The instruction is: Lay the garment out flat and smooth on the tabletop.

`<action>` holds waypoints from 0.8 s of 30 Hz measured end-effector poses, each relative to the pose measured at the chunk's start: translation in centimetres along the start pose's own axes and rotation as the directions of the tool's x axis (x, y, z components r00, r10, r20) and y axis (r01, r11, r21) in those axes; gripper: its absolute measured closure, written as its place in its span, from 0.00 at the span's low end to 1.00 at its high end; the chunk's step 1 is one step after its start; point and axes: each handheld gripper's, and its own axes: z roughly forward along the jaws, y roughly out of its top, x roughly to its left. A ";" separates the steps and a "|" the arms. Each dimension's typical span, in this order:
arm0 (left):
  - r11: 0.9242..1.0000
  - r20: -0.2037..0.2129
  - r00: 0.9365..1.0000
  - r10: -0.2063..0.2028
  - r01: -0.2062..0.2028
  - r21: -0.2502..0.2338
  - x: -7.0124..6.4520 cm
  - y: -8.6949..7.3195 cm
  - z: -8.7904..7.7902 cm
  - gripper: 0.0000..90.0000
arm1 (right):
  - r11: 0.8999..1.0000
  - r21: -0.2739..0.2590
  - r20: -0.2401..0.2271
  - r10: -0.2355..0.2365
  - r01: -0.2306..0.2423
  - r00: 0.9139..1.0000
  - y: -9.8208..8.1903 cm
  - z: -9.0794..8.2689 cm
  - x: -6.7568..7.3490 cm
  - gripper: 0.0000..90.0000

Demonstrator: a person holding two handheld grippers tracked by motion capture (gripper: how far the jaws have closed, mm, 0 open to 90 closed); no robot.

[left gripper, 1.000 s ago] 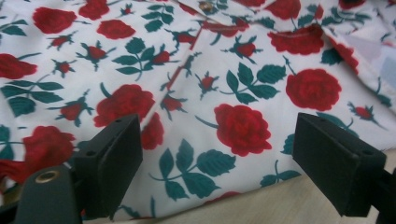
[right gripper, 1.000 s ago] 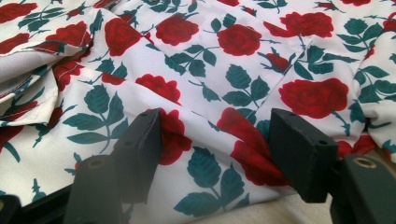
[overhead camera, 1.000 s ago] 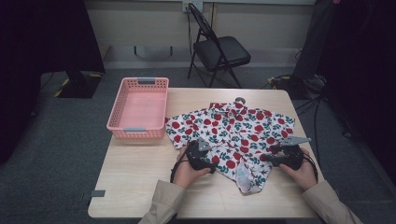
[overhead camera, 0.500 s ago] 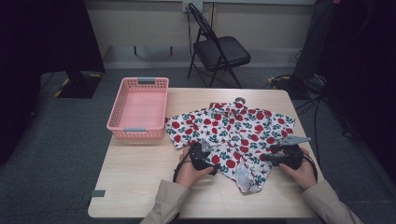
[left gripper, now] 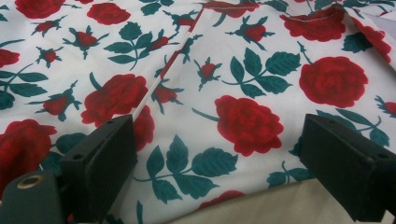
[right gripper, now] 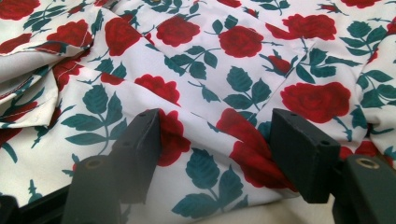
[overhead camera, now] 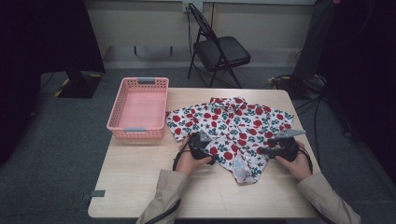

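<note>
Both grippers, left & right, sat wide apart-jawed over the rose-print shirt's near hem, gripping nothing; prob pre-grasp for folding. Next: pinch hem.

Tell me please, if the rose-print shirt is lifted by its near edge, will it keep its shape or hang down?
The shirt will probably hang limp: its thin cloth already lies in soft folds between the right tongs. It looks light for its spread. Lifted at one point, it would likely bunch, so the open left tongs taking a second point should help.
</note>
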 end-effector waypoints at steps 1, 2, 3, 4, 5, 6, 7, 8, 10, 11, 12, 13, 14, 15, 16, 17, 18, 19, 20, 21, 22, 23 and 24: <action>1.000 0.000 1.000 0.001 -0.001 0.002 0.2 0.1 0.0 0.12 | 1.000 0.000 0.002 0.002 -0.002 1.000 0.1 0.2 -0.1 0.38; 1.000 -0.001 1.000 -0.001 0.001 0.000 0.3 0.1 0.1 0.12 | 1.000 -0.001 0.005 0.002 -0.002 1.000 0.3 0.3 -0.2 0.38; 1.000 -0.002 1.000 0.000 0.000 -0.001 0.2 0.1 0.1 0.12 | 1.000 -0.002 0.006 0.003 -0.003 1.000 0.4 0.4 -0.3 0.38; 1.000 -0.003 1.000 -0.001 0.001 0.000 0.2 0.1 0.1 0.12 | 1.000 -0.001 0.008 0.005 -0.005 1.000 0.4 0.5 -0.3 0.38; 1.000 -0.002 1.000 -0.002 0.002 -0.002 0.2 0.0 0.1 0.12 | 1.000 -0.002 0.010 0.005 -0.004 1.000 0.5 0.5 -0.3 0.38; 1.000 -0.004 1.000 -0.002 0.002 -0.001 0.2 0.0 0.0 0.13 | 1.000 -0.002 0.011 0.004 -0.004 1.000 0.5 0.5 -0.3 0.38; 1.000 -0.008 1.000 -0.002 0.002 -0.001 0.2 0.0 0.0 0.13 | 1.000 -0.002 0.012 0.005 -0.005 1.000 0.4 0.5 -0.3 0.38; 1.000 -0.009 1.000 -0.002 0.002 -0.001 0.1 0.0 0.0 0.13 | 1.000 -0.001 0.014 0.006 -0.006 1.000 0.4 0.5 -0.2 0.38; 1.000 -0.012 1.000 -0.003 0.003 -0.001 0.1 0.0 0.0 0.13 | 1.000 -0.001 0.022 0.011 -0.011 1.000 0.4 0.5 -0.2 0.36; 1.000 -0.013 1.000 -0.003 0.003 -0.001 0.1 0.0 0.0 0.13 | 1.000 -0.002 0.019 0.015 -0.015 1.000 0.4 0.5 -0.2 0.35; 1.000 -0.014 1.000 -0.006 0.006 -0.002 0.1 0.0 0.0 0.13 | 1.000 -0.001 0.020 0.016 -0.016 1.000 0.4 0.4 -0.1 0.34; 1.000 -0.015 1.000 -0.006 0.006 -0.002 0.1 0.0 0.0 0.13 | 1.000 -0.006 0.023 0.014 -0.014 1.000 0.5 0.3 0.0 0.34; 1.000 -0.014 1.000 -0.006 0.006 -0.002 0.1 0.0 0.0 0.13 | 1.000 -0.021 0.018 0.019 -0.019 1.000 0.5 0.1 0.1 0.36; 1.000 -0.014 1.000 -0.005 0.005 -0.001 0.1 0.0 0.0 0.13 | 0.999 -0.032 0.009 0.022 -0.022 1.000 0.6 -0.1 0.4 0.37; 1.000 -0.014 1.000 -0.005 0.005 -0.002 0.1 0.0 0.0 0.13 | 0.999 -0.040 0.005 0.019 -0.018 1.000 0.7 -0.3 0.6 0.40; 1.000 -0.014 1.000 -0.006 0.006 -0.002 0.1 0.0 0.0 0.13 | 0.999 -0.049 0.002 0.005 -0.005 1.000 0.8 -0.5 1.0 0.42; 1.000 -0.015 1.000 -0.006 0.006 -0.002 0.1 0.0 0.0 0.13 | 0.998 -0.054 -0.003 -0.011 0.010 1.000 0.8 -0.7 1.3 0.44; 1.000 -0.015 1.000 -0.006 0.006 -0.002 0.1 0.0 0.0 0.13 | 0.999 -0.049 -0.012 -0.022 0.022 1.000 0.9 -0.8 1.7 0.48; 1.000 -0.015 1.000 -0.006 0.006 -0.002 0.1 0.0 0.0 0.13 | 0.998 -0.044 -0.023 -0.037 0.036 0.999 0.9 -0.8 2.1 0.51; 1.000 -0.015 1.000 -0.006 0.006 -0.002 0.1 0.0 0.0 0.13 | 0.998 -0.039 -0.029 -0.051 0.049 0.998 0.9 -0.8 2.4 0.52; 1.000 -0.016 1.000 -0.007 0.007 -0.002 0.1 0.0 0.0 0.13 | 0.998 -0.033 -0.039 -0.064 0.062 0.997 1.0 -0.8 2.8 0.56; 1.000 -0.016 1.000 -0.007 0.007 -0.002 0.1 0.0 0.0 0.13 | 0.997 -0.027 -0.059 -0.074 0.072 0.996 1.1 -0.7 3.1 0.61; 1.000 -0.016 1.000 -0.006 0.006 -0.002 0.1 0.0 0.0 0.13 | 0.996 -0.024 -0.077 -0.086 0.085 0.993 1.2 -0.6 3.4 0.63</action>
